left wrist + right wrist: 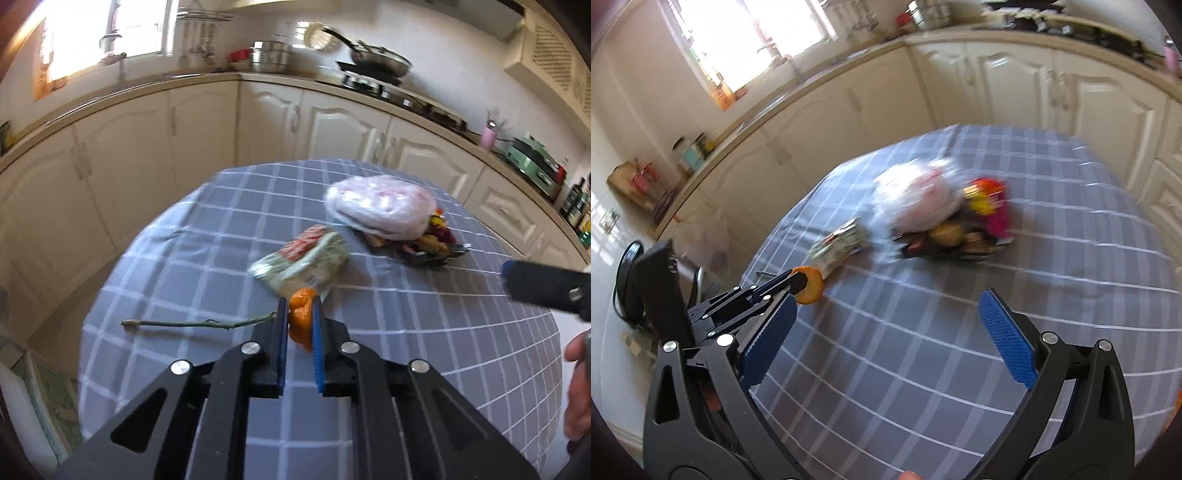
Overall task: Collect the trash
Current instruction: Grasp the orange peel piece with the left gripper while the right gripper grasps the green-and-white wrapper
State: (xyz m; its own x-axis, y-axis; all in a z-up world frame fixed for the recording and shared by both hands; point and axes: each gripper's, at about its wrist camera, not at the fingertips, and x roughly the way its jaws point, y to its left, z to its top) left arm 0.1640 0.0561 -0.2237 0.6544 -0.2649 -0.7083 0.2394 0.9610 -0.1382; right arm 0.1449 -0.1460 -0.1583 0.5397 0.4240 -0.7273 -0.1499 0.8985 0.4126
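Left gripper (300, 321), jaws clenched on a curled orange peel (301, 317), at frame centre above the grey checked bench (424, 332); crumpled printed wrapper (301, 258) just beyond. Right gripper (886, 332) released, nearer none.

On the bench (424, 332), a twig (195, 324) lies at the left. A packet (301, 258) lies just behind the left tongs (300, 317), which pinch a peel (301, 321) above the bench. Further back and to the right, a bag (380, 206) rests on a tray (424, 254) of scraps. The right tongs (886, 332) hang over the near right part, jaws wide apart. Cabinets (207, 122) stand behind.
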